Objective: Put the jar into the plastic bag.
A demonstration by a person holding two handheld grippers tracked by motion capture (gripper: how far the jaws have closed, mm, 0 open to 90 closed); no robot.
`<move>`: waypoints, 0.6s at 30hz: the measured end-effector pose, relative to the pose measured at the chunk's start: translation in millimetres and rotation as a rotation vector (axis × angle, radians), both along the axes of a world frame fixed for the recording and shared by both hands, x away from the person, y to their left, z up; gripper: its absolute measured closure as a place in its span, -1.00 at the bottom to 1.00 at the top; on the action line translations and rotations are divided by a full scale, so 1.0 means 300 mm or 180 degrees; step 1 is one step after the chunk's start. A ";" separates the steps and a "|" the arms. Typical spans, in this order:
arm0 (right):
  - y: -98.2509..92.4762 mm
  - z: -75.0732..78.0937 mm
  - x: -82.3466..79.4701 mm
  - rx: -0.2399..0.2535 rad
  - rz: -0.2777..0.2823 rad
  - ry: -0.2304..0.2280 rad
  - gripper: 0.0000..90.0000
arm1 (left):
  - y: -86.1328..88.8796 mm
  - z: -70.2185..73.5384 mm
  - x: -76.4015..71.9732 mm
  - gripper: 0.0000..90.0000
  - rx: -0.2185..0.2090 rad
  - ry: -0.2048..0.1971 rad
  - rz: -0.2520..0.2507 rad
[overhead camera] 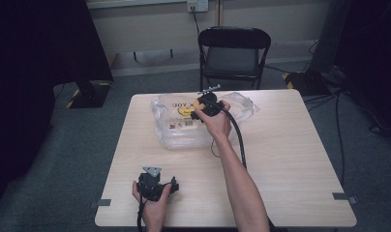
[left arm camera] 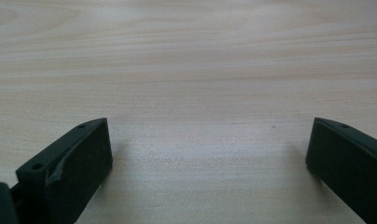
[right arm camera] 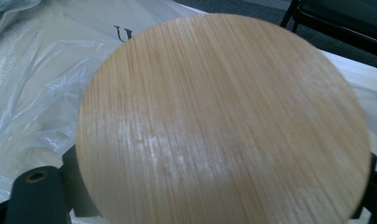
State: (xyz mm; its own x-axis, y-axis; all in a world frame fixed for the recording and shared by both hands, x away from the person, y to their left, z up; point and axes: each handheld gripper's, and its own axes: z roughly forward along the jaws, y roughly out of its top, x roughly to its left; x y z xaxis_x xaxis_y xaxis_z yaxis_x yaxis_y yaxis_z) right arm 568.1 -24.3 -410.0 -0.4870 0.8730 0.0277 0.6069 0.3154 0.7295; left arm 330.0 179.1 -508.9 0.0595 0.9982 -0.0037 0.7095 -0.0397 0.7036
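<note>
Lying between the right claw (right arm camera: 214, 196) jaws, round grained bamboo disc (right arm camera: 224, 121).

Clear plastic bag (overhead camera: 184, 130) on table: black capitals "JOY A" legible in high view along upper edge of its print, rest of line covered by gripper. Yellow round mark below lettering, too small to read. Small dark printing lower on bag, illegible. Right gripper view: black letter fragments on bag (right arm camera: 60, 70), resembling "J" and "U", cut off by wooden disc (right arm camera: 224, 126).
</note>
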 end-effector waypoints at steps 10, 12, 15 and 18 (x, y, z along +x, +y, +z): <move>-0.012 0.013 -0.010 0.0064 -0.0005 -0.0022 -0.91 | 0.000 0.000 0.000 -1.00 0.0000 -0.0001 0.0000; -0.014 0.021 -0.014 0.0092 -0.0006 -0.0063 -0.91 | 0.000 0.000 0.000 -1.00 0.0001 0.0000 0.0000; -0.016 0.035 -0.022 0.0105 0.0003 -0.0104 -0.92 | 0.000 0.000 0.000 -1.00 -0.0001 0.0000 0.0000; -0.023 0.047 -0.028 0.0117 -0.0010 -0.0104 -0.92 | 0.000 0.000 0.000 -1.00 0.0000 -0.0001 0.0000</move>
State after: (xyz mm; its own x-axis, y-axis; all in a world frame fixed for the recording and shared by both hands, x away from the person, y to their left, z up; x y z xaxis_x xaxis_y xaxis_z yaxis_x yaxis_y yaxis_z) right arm 559.8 -31.2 -395.9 -0.4853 0.8732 0.0440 0.5835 0.2860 0.7601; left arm 330.0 179.1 -508.9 0.0596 0.9982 -0.0036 0.7093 -0.0399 0.7038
